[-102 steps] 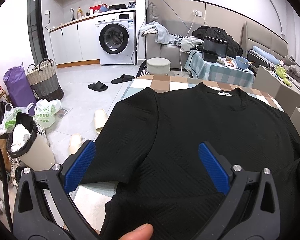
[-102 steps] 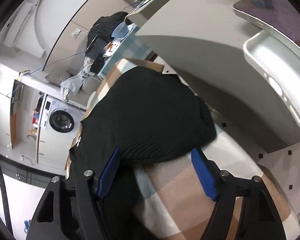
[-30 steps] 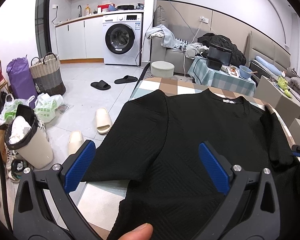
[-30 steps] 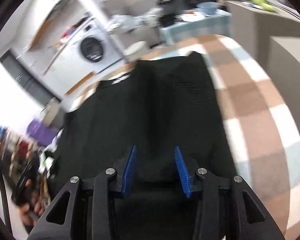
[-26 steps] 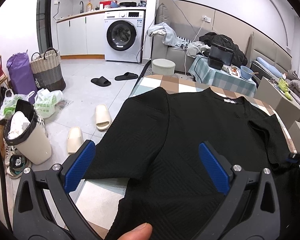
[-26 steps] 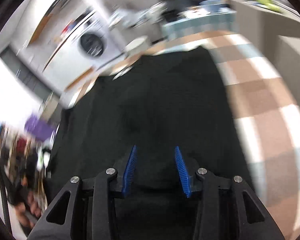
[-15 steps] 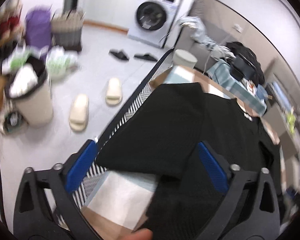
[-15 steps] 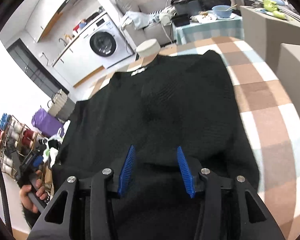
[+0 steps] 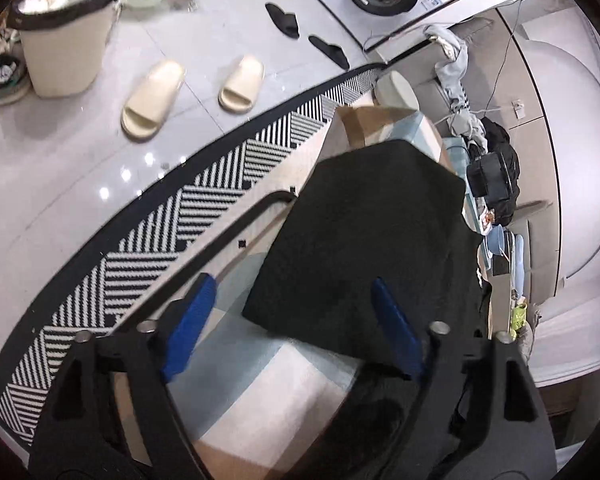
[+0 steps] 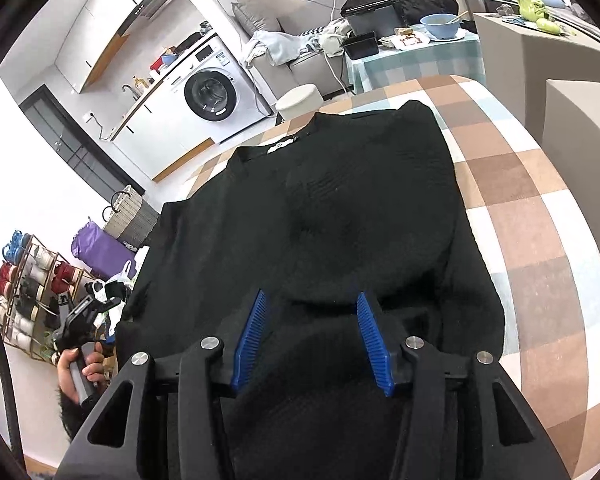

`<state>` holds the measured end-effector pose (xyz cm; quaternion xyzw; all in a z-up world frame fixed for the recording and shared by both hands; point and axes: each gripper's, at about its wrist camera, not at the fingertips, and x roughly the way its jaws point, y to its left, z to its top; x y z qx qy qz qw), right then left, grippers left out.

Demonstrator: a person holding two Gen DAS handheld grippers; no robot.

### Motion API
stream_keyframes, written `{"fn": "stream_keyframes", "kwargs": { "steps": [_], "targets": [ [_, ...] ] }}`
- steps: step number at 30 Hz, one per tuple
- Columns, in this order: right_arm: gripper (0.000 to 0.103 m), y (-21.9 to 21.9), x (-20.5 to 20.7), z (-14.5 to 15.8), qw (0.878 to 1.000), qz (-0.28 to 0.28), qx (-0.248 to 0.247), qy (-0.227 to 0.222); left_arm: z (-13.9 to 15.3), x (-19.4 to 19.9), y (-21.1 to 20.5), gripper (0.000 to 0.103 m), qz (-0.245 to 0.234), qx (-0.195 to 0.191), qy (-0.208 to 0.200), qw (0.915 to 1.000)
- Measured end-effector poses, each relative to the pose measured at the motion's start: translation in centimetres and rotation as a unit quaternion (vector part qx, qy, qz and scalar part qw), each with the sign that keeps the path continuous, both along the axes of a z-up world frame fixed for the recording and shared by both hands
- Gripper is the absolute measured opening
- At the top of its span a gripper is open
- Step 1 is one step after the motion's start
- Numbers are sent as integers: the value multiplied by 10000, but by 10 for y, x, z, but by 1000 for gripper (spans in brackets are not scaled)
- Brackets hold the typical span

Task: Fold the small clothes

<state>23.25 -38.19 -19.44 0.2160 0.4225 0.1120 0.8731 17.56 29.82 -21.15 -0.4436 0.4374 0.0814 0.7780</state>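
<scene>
Since a second ago the left gripper (image 9: 292, 330) has swung down and rolled toward the table's left edge, its jaws closing partway; they stand spread over the black T-shirt's (image 10: 324, 216) left sleeve (image 9: 364, 240), not pinching it. Right gripper (image 10: 312, 340) hovers over the shirt's lower body, jaws parted and just now widening, gripping nothing. Beyond, the shirt lies flat on the checked tablecloth (image 10: 532, 216), its right sleeve folded inward, collar toward the washing machine (image 10: 210, 92).
</scene>
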Motion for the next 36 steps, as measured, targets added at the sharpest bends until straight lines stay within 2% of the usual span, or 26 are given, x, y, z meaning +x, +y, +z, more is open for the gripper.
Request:
{"fn": "stream_keyframes", "kwargs": {
  "steps": [1,3,5,6,9,12,15,17,18,19,20,21,22,23,24,26,32,34,36],
  "targets": [
    [49,-1,-1,0,10000,-12,6,6,-4,5,-4,58,-67,28,14,10000],
    [49,-4,-2,-1,10000,-56,10,-1,-4,12,-11,37,-115,178,-74,9997],
    [49,-6,-3,-1,9999,-100,33,-5,9,14,-23,21,-100,564,-209,9981],
    [49,-6,-5,0,9999,-128,39,-10,18,16,-29,17,-115,770,-252,9966],
    [49,-8,-9,1,9998,-164,54,-57,54,16,-49,14,-144,1342,-565,9892],
    [49,-12,-14,1,9997,-208,103,-81,94,24,-82,14,-413,2074,-947,9728],
    [49,-16,-19,0,9996,-246,132,-73,140,41,-139,14,-1034,2651,-1454,9476],
    [49,-18,-23,0,9995,-278,131,-51,159,56,-190,14,-1687,2785,-1831,9276],
    [49,-20,-25,1,9995,-289,132,-62,165,60,-219,17,-2189,2637,-2066,9164],
    [49,-22,-28,2,9994,-309,124,-79,172,66,-243,23,-2599,2455,-2156,9087],
    [49,-24,-30,3,9994,-329,117,-88,171,69,-261,42,-2980,2311,-2165,9005],
    [49,-26,-32,4,9992,-371,108,-79,169,69,-277,66,-3285,2215,-2151,8926],
    [49,-30,-34,4,9990,-424,113,-72,166,67,-292,77,-3450,2250,-2151,8855],
    [49,-32,-37,5,9989,-452,121,-79,164,63,-299,88,-3459,2349,-2175,8820],
    [49,-36,-39,5,9986,-506,104,-79,159,59,-302,89,-3450,2455,-2212,8785],
    [49,-42,-43,5,9983,-575,83,-96,151,58,-299,89,-3449,2541,-2043,8802],
    [49,-52,-44,0,9976,-676,151,-32,113,48,-240,89,-2645,2194,-1538,9264],
    [49,-54,-44,-1,9976,-676,109,6,102,38,-213,89,-2442,2153,-1491,9337],
    [49,-56,-46,-1,9978,-668,-33,24,101,28,-197,89,-2342,2294,-1482,9330]
  ]
}}
